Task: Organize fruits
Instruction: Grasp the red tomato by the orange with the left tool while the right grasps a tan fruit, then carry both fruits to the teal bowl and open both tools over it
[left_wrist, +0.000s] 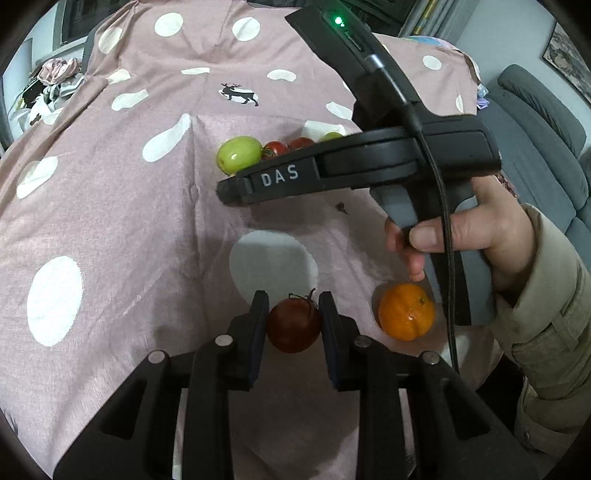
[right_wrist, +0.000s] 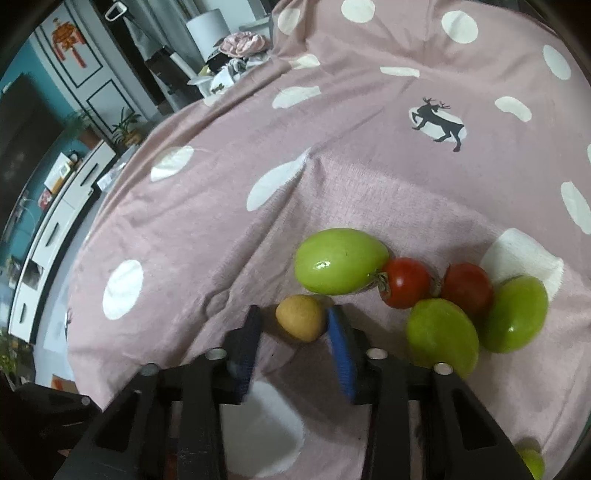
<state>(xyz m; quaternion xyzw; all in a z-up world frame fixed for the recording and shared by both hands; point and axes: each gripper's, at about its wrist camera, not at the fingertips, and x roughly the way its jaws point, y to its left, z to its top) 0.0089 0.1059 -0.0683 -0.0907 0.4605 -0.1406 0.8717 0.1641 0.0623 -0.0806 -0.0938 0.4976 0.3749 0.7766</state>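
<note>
Left wrist: left gripper (left_wrist: 293, 314) clamps dark tomato (left_wrist: 293, 325).

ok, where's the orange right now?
Left wrist view, lower right: the orange sits on the cloth, right of the dark tomato between the left tongs, under the right hand.

Polka-dot pink cloth (right_wrist: 369, 192) under scattered fruits (right_wrist: 341, 260).

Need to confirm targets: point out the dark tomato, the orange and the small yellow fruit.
dark tomato (left_wrist: 293, 325), left wrist view, front skin.
orange (left_wrist: 405, 312), left wrist view, middle of peel.
small yellow fruit (right_wrist: 301, 317), right wrist view, its centre.
</note>
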